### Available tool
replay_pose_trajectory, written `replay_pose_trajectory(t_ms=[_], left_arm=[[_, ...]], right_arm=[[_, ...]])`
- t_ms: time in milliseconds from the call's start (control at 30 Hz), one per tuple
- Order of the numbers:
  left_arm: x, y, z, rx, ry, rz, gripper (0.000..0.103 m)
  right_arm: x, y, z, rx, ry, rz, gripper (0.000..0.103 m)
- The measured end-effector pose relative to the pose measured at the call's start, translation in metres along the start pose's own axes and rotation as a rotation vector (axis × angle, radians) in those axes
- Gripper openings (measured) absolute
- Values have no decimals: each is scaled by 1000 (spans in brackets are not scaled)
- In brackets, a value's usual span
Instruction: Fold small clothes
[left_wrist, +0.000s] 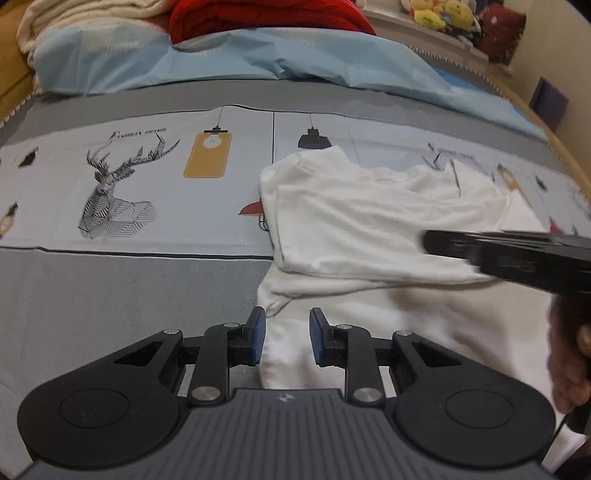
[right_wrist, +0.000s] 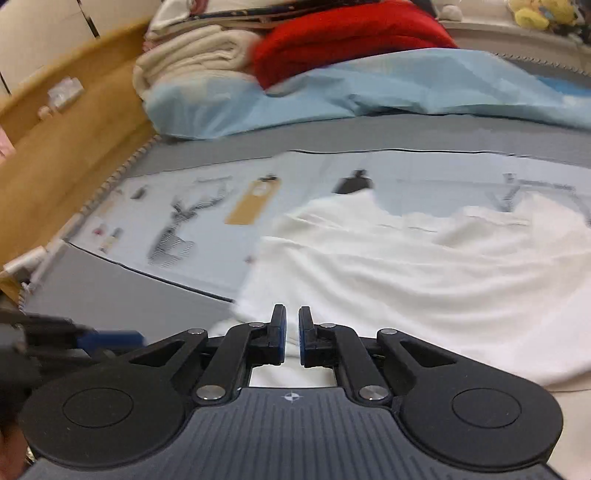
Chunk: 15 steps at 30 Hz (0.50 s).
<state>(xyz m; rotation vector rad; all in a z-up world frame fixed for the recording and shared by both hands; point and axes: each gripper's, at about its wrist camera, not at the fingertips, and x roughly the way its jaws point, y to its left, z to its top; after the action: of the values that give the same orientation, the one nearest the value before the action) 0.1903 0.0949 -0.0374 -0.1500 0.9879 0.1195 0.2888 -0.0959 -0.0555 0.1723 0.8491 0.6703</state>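
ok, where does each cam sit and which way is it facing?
Left wrist: on the left gripper, angled down across the bed at the white garment; right gripper and a hand show at right.
Right wrist: on the right gripper, same heading, blurred; left gripper at lower left.
Shared: garment, deer-print sheet, red blanket.

- My right-wrist view is smeared: the grey-and-pale-blue printed bedsheet (right_wrist: 207, 221) shows its deer and lamp prints only as streaks.
- The rumpled white cotton garment (left_wrist: 369, 229) runs off the right edge in both views, its near part hidden behind my gripper bodies.
- In the left view, the right gripper (left_wrist: 428, 240) is a dark blur, its jaws unreadable.
- The yellow plush toys (left_wrist: 439, 14) are cropped at the top.
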Motion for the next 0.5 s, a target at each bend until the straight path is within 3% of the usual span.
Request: replay_pose_trajectory(t_ms=[100, 200, 300, 367, 433, 500], left_arm=[[9, 5, -1, -34, -3, -24, 28], [21, 10, 3, -61, -25, -43, 28], [38, 15, 11, -85, -40, -41, 28], [52, 20, 15, -117, -32, -42, 28], [62, 23, 20, -142, -36, -49, 28], [69, 24, 26, -163, -45, -60, 28]], right_arm=[[-44, -39, 17, 137, -61, -117, 10], [-97, -77, 16, 331, -137, -234, 25], [-143, -111, -9, 461, -245, -276, 29], [-153, -134, -25, 523, -270, -312, 30], [-160, -172, -40, 695, -259, -371, 32], [-164, -199, -55, 849, -318, -404, 32]])
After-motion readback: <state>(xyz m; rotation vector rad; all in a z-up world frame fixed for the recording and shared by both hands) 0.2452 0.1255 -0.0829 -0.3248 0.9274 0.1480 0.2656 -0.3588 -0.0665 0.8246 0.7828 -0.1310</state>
